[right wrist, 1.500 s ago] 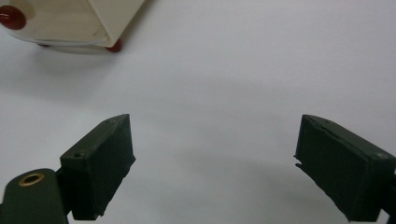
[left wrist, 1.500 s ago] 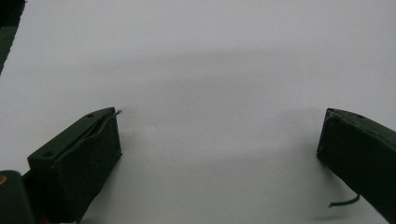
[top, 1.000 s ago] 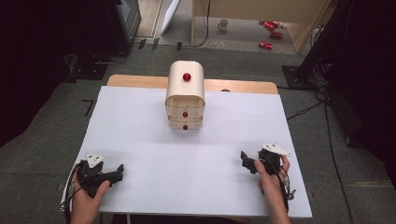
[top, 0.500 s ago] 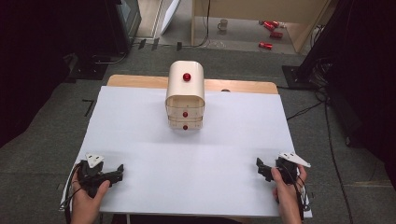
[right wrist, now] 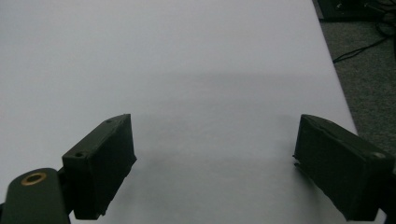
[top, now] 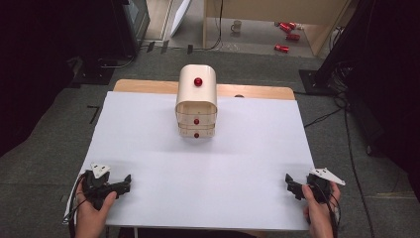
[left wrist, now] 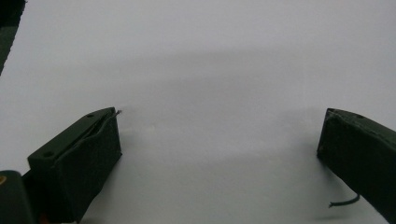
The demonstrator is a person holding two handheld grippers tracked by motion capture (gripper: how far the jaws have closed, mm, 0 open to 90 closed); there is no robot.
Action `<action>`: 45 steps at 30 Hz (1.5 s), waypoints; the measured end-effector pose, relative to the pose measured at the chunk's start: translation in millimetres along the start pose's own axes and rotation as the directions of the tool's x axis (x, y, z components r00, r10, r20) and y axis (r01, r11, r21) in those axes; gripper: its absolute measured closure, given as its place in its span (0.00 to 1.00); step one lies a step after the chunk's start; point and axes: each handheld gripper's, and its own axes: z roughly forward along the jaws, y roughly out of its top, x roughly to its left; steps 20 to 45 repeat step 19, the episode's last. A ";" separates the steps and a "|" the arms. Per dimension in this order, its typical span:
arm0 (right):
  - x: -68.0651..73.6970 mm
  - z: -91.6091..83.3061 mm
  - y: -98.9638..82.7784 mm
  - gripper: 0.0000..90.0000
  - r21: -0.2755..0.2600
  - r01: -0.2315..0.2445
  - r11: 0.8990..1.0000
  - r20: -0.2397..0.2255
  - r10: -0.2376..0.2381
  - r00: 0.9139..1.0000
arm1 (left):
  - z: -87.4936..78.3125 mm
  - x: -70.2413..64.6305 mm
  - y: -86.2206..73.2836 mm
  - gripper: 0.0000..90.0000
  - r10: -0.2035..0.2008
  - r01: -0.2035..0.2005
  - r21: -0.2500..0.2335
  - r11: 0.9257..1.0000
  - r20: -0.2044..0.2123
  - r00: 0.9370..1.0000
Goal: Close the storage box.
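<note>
On my left, the left tongs (top: pixel 121 182) sit low at the near left corner of the counter (top: pixel 247 163), held in a hand (top: pixel 91 213) that comes in from the bottom edge. A grey three-cornered plate tops them. In the left gripper view their jaws stand wide apart, with nothing but the white sheet between them, and a short thread hangs off the jaw on the right side of that view. So I read the left tongs as open and empty.

Moving toward the middle, the drawer box (top: pixel 196 101) stands upright at the far side of the counter, centred across its width and well apart from both tongs. It is cream with a rounded top. One red knob (top: pixel 198 82) sits on its top, and two more red knobs sit one above the other on the two small drawer fronts that face me. Both drawers look pushed in. A strip of bare wood shows behind the box, past the white sheet.

On my right, the right tongs (top: pixel 292 184) lie near the near right corner, close to the sheet's edge, with the hand (top: pixel 319 213) gripping them from below. In the right gripper view the jaws are spread wide over bare white surface, holding nothing: open. Grey floor and a cable show beyond the edge there.
</note>
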 end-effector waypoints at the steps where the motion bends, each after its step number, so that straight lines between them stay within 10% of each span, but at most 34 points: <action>1: -2.2 -0.5 -1.1 0.13 0.005 0.011 1.000 0.005 -0.012 1.000 | 0.0 0.0 0.0 0.00 0.000 0.000 0.000 1.000 0.000 1.000; 6: 2.6 1.2 -5.1 0.12 0.021 0.110 0.994 0.045 -0.111 0.993 | 0.0 -0.1 -0.1 0.00 0.000 0.000 0.000 1.000 -0.001 1.000; 45: 1.0 1.2 -5.6 0.12 0.020 0.097 0.995 0.035 -0.098 0.995 | 0.0 -0.1 0.0 0.00 0.000 0.000 0.000 1.000 -0.001 1.000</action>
